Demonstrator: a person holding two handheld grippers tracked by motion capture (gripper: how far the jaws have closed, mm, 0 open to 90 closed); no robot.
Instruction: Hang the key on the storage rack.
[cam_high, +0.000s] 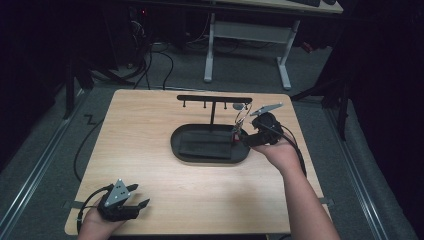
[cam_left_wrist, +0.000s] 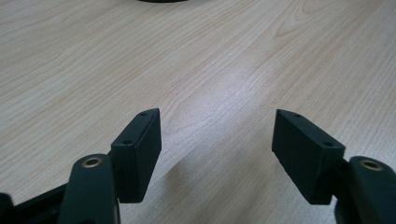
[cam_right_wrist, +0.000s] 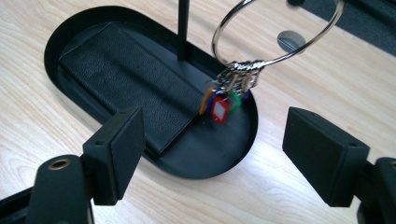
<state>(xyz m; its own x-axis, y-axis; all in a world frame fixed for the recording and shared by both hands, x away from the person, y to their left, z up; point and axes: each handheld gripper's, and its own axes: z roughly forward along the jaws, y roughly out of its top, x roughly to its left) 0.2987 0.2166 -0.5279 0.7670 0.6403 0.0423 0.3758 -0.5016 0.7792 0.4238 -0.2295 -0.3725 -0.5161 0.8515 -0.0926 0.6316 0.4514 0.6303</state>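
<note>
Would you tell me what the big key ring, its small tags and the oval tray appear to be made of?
The key ring looks like polished metal: thin, silvery, with bright glints. The tags seem coloured plastic, glossy red, blue, green and orange. The tray is matte black, probably painted metal or plastic; its insert looks textured like leather.

The counter (cam_left_wrist: 224, 70) is pale wood with fine grain and a smooth satin sheen. The tray (cam_right_wrist: 224, 154) looks like matt black metal, its pad (cam_right_wrist: 135, 88) a pebbled, leather-like black. The ring (cam_right_wrist: 275, 58) is polished metal; its tags (cam_right_wrist: 222, 109) are glossy coloured plastic. Both hand-held gripper pads (cam_right_wrist: 116, 149) look matt black plastic.
</note>
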